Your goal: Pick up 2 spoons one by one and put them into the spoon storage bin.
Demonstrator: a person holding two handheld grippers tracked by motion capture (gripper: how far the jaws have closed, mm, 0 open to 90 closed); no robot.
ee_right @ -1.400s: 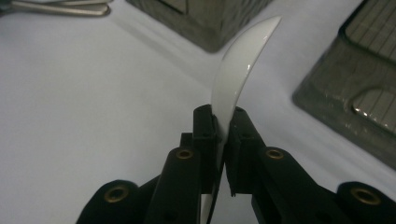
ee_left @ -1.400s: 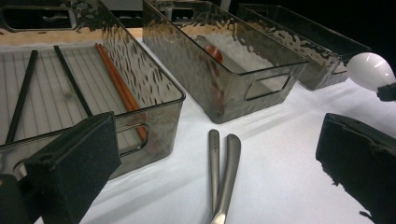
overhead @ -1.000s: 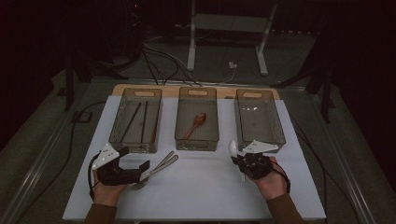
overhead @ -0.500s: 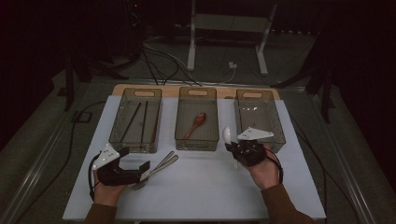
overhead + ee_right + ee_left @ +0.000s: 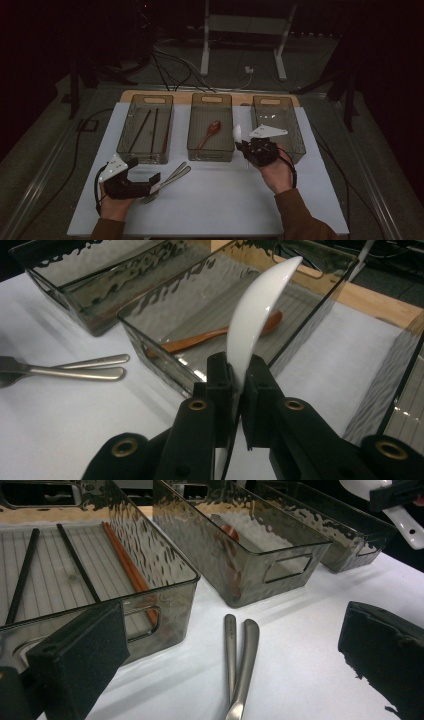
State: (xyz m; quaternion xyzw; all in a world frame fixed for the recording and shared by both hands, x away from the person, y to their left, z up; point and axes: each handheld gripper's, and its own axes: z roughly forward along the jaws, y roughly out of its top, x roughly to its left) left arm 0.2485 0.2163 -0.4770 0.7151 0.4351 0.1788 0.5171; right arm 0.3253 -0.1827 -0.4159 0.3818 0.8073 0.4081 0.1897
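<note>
My right gripper (image 5: 248, 146) (image 5: 239, 377) is shut on a white spoon (image 5: 255, 310) (image 5: 237, 132), held above the mat beside the middle bin's (image 5: 211, 150) near right corner. A wooden spoon (image 5: 209, 133) (image 5: 210, 335) lies in that bin. My left gripper (image 5: 150, 181) (image 5: 235, 650) rests open on the mat at the front left, its jaws on either side of two metal utensils (image 5: 172, 176) (image 5: 239, 660) lying side by side. The left bin (image 5: 145, 150) (image 5: 165, 587) holds dark and reddish chopsticks (image 5: 127, 567) (image 5: 141, 130).
The right bin (image 5: 299, 137) behind my right hand looks empty. All three bins stand in a row at the back of the white mat (image 5: 220, 200), on a wooden board (image 5: 180, 94). Cables (image 5: 170, 65) and a stand's legs (image 5: 240, 50) lie beyond the table.
My right hand has lifted the white spoon and carried it left and toward the bins, from the mat's front right to the middle bin's corner. The left hand has kept still.
</note>
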